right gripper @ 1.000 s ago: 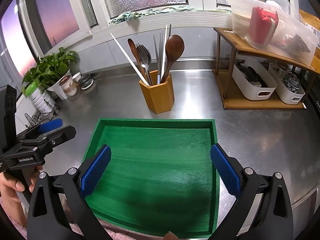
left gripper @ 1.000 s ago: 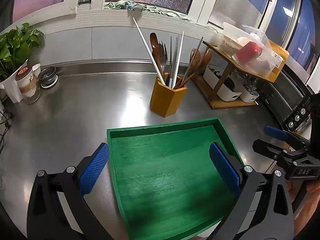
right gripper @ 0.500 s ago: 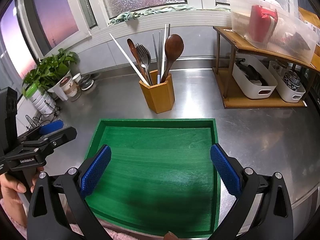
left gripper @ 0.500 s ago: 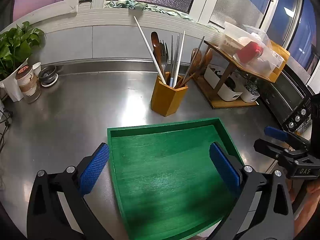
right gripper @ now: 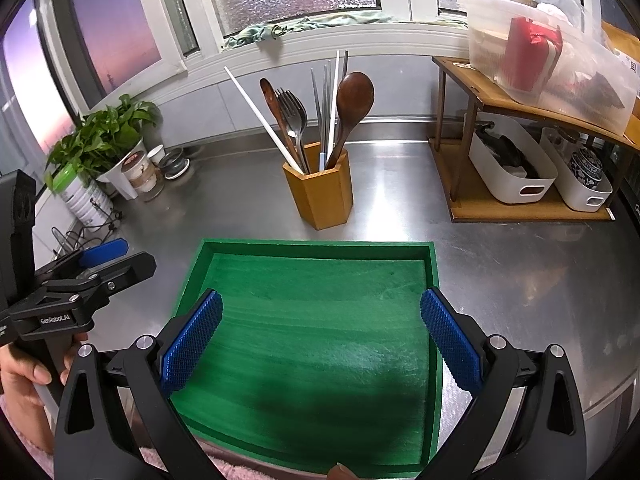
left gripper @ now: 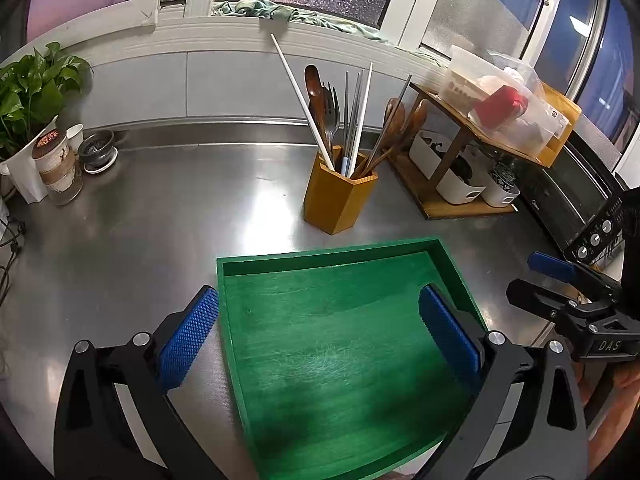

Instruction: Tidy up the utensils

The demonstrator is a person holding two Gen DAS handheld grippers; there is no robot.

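Left tongs [left gripper: 318, 330] spread wide, nothing between the blue pads, poised over the near-left part of the green tray [left gripper: 332, 256]. Left pad [left gripper: 188, 338] above bare steel just outside the tray's left wall; other pad over the tray floor. Right tongs [right gripper: 320, 338] likewise wide apart and gripping nothing, both pads above the tray [right gripper: 316, 245], roughly centred on it. Seen from the left wrist, right tongs at far right edge, off the tray's right side; from the right wrist, left tongs at far left edge, held in a hand [right gripper: 24, 376].

Tray flat on the steel tabletop [right gripper: 500, 264], shallow, rectangular, floor bare. Near edge at the tabletop's front.

Utensils upright in a yellow-brown hexagonal wooden holder [right gripper: 320, 186], just beyond the tray's far wall, not touching it. In the holder: long white chopstick [right gripper: 262, 118] leaning hard left, dark wooden spoon [right gripper: 352, 104] bowl up, metal fork [right gripper: 294, 114] tines up, narrow dark wooden utensil beside the fork, bundle of thin metal rods and one white stick standing near vertical.

Right of holder: low wooden shelf [right gripper: 520, 96] carrying a clear plastic tub with a red item inside; two white bins beneath. Left, by the wall: potted green plant [right gripper: 104, 132], paper cup, small dark bowl. Crumpled green cloth on the windowsill behind. Black oven with dials at the far right in the left wrist view [left gripper: 576, 208].
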